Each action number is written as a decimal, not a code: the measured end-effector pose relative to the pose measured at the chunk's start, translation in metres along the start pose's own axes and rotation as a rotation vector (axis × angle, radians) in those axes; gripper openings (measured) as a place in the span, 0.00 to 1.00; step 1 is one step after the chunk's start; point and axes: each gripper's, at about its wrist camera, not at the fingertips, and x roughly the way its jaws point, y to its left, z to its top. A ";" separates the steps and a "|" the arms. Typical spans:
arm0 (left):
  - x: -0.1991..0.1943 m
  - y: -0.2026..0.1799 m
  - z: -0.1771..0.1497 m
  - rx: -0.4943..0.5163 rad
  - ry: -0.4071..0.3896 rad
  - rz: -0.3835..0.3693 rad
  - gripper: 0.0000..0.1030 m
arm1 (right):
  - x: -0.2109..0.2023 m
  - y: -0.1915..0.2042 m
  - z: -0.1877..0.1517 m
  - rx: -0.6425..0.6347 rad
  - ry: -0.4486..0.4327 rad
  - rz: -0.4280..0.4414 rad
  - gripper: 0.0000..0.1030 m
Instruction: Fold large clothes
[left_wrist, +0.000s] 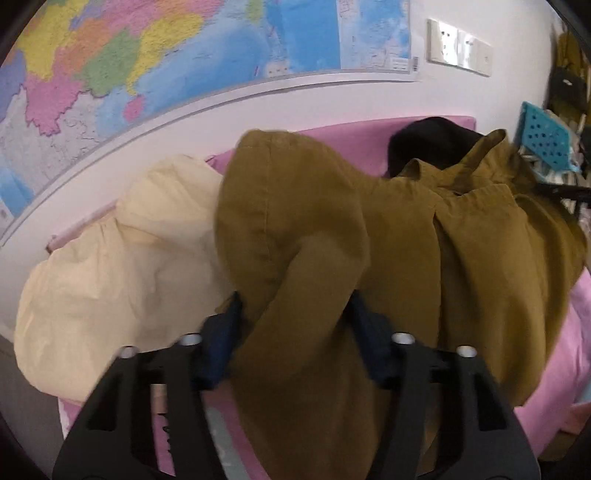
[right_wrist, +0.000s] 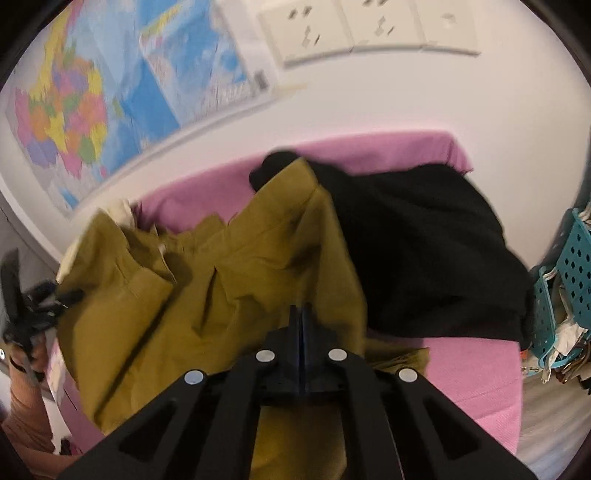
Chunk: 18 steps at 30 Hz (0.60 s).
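The olive-brown garment (left_wrist: 369, 229) lies heaped on the pink bed sheet (left_wrist: 576, 332), filling the centre of the left wrist view. The left gripper (left_wrist: 295, 306) stands part open, a thick fold of that garment bunched between its fingers. In the right wrist view, the right gripper (right_wrist: 300, 314) is fully closed at the olive cloth's lower centre; whether it pinches fabric is unclear. A cream garment (left_wrist: 110, 266) sits left, a black garment (right_wrist: 424, 251) right.

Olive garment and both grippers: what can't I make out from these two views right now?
- Left gripper: whether its pads press the olive garment bunched between the fingers; the fabric hides them.
- Right gripper: shut, but any cloth pinched is hidden by the fingers.
- Garment's lower hem: cut off by the gripper bodies in both views.
- Black garment: shape lost in shadow.
- Cream garment: partly under olive.
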 end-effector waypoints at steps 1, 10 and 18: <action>-0.001 0.004 0.000 -0.012 -0.003 -0.002 0.31 | -0.007 -0.005 0.002 0.021 -0.022 0.010 0.01; 0.009 0.067 -0.011 -0.271 0.059 -0.066 0.23 | -0.005 -0.061 -0.013 0.230 0.017 0.024 0.04; 0.006 0.060 -0.016 -0.243 0.035 -0.078 0.59 | -0.021 -0.032 -0.019 0.124 -0.054 0.022 0.80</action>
